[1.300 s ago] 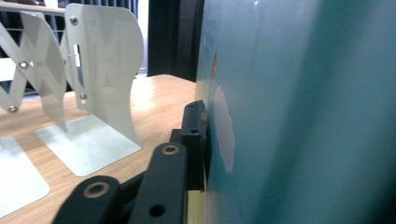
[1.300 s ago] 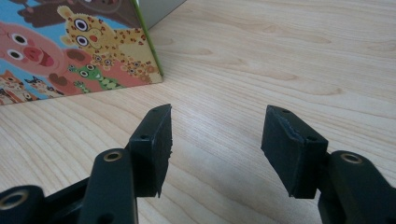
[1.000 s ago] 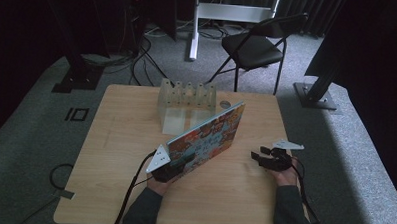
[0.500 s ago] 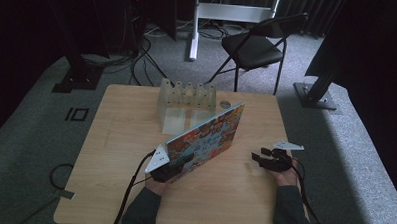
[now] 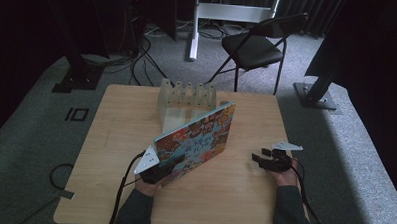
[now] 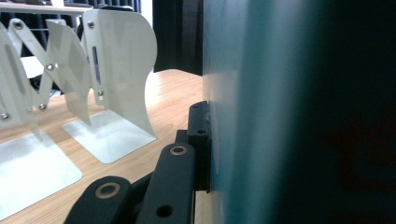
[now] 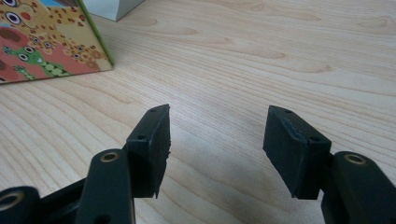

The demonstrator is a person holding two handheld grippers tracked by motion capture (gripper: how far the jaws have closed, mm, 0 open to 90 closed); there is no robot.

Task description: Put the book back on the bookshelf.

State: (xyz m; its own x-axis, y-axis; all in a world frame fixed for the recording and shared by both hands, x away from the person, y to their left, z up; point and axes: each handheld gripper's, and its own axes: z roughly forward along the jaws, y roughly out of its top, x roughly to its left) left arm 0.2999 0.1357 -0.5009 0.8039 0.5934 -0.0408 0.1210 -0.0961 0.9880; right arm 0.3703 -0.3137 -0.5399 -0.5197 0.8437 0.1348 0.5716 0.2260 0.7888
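left gripper (image 5: 157,171) is lifting a picture book (image 5: 198,142) toward the rack (image 5: 187,94)

the left gripper is clamping its jaws tight on the book's near corner, one black pad (image 6: 200,140) pressing flat on the teal cover, so the book is tilting up on edge over the middle of the table (image 5: 110,139) with its far corner just in front of the white accordion rack; gripping low at a corner is likely leaving the rest of the book free to slide between the rack's dividers. the right gripper (image 5: 265,159) is resting on the table well to the right, jaws partly open around bare wood and holding nothing, probably waiting to steady the book.
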